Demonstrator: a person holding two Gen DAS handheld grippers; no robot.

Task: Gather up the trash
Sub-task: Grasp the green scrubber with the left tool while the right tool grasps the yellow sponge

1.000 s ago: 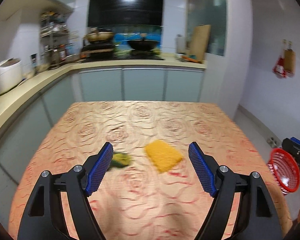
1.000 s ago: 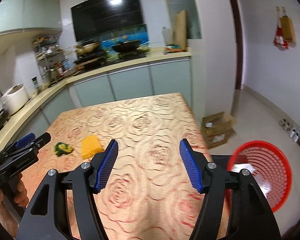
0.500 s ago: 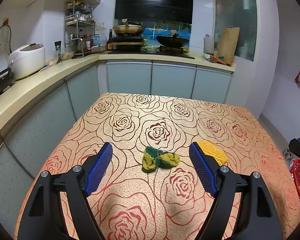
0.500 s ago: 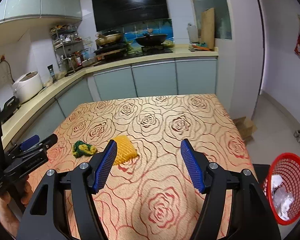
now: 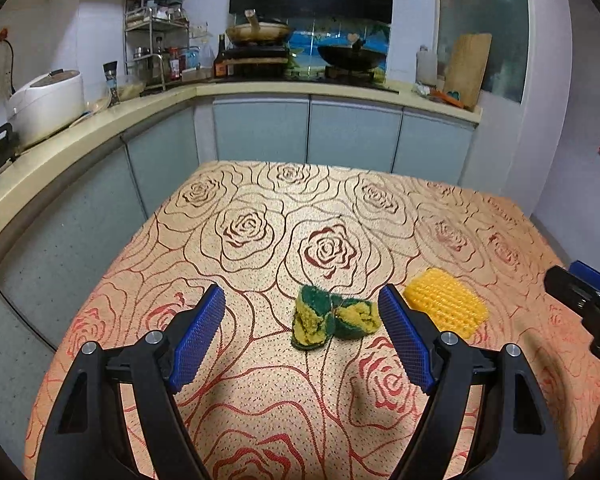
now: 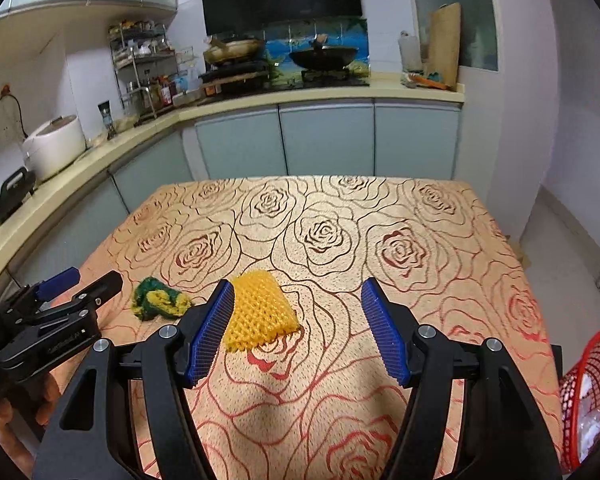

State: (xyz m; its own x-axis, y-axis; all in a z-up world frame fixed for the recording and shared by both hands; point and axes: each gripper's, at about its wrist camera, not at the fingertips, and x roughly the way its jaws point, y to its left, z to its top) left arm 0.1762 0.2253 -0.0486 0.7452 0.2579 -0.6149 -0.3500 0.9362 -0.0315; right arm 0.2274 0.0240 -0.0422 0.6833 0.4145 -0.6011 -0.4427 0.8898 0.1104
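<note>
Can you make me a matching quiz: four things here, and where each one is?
1 green-and-yellow scrubber
2 yellow foam net
3 red basket
4 rice cooker

a on the kitchen counter
b on the floor beside the table
c on the table, ahead between the left fingers
d on the table, by the right gripper's left finger

Pairs: 1-c, 2-d, 3-b, 4-a

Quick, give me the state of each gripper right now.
Left gripper: open, holding nothing; the green-and-yellow scrubber lies ahead between its jaws.
Right gripper: open, holding nothing; the yellow mesh sponge lies ahead.
</note>
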